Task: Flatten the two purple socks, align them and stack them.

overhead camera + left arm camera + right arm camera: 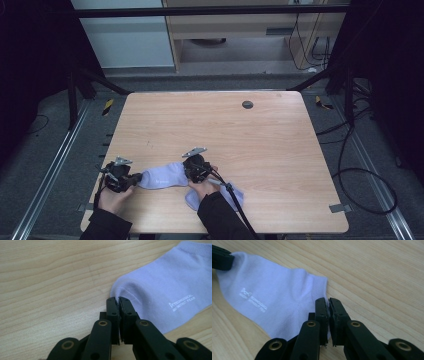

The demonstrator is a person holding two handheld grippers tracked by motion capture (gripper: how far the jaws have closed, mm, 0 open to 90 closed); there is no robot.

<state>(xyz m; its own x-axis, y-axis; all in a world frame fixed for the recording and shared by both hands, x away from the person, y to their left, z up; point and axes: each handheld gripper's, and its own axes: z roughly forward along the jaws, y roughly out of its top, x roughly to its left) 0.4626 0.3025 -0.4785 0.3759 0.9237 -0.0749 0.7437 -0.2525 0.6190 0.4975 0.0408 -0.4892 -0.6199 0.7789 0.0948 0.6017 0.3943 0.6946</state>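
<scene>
A pale lilac sock (161, 176) with small white lettering lies flat near the front left of the wooden table (225, 135). My left gripper (136, 180) is shut on its rounded toe end, and the left gripper view shows fabric pinched between the jaw tips (118, 300). At the other end of the sock (274, 305), my right gripper (187, 172) is shut on the cuff edge, with cloth caught between its closed jaws (328, 302). The left gripper's black fingertips (220, 258) show at the far toe in the right gripper view.
A second lilac sock (236, 196) lies at the front of the table, partly under the person's right sleeve and the trailing cable. A dark round grommet (247, 104) sits near the far edge. Bare wood stretches across the middle and right.
</scene>
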